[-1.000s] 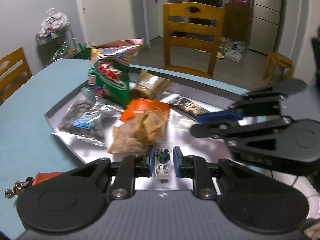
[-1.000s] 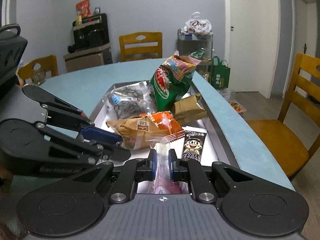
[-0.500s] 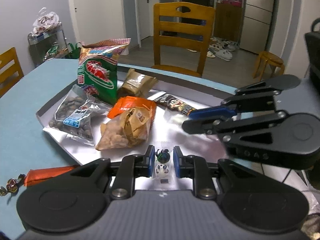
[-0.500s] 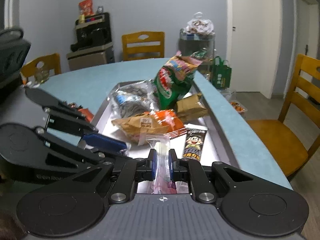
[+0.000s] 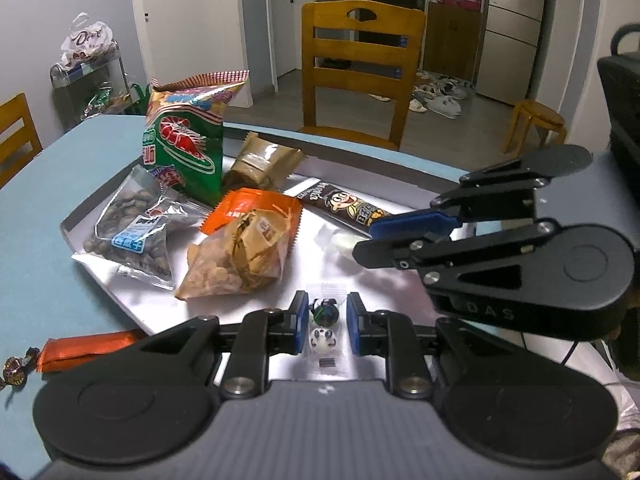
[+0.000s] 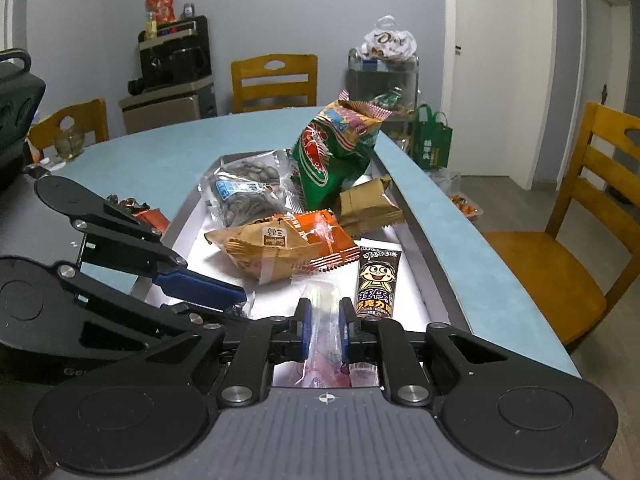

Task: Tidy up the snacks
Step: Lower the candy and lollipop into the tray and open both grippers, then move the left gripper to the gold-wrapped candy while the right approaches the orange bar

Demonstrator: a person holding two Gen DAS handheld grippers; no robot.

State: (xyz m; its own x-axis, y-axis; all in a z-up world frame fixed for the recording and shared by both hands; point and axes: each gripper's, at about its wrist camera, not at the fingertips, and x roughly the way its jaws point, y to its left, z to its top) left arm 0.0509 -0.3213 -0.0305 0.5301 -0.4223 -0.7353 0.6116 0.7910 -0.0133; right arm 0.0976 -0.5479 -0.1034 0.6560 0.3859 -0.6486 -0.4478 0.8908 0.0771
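Both grippers reach level over the silver tray (image 5: 96, 276) on the worktop. The left gripper (image 5: 327, 322) has its fingers clamped on a clear candy packet (image 5: 325, 334); the right gripper (image 6: 324, 330) pinches a clear pink-printed wrapper (image 6: 325, 344).

Tray: shallow white rectangular tray (image 5: 120, 286) on light-blue surface (image 5: 48, 184).
Far end: upright green shrimp-chip bag (image 5: 182, 146); brown paper-wrapped packet (image 5: 260, 162) at its right.
Near left, off tray: flat orange foil sachet (image 5: 86, 350) on surface.
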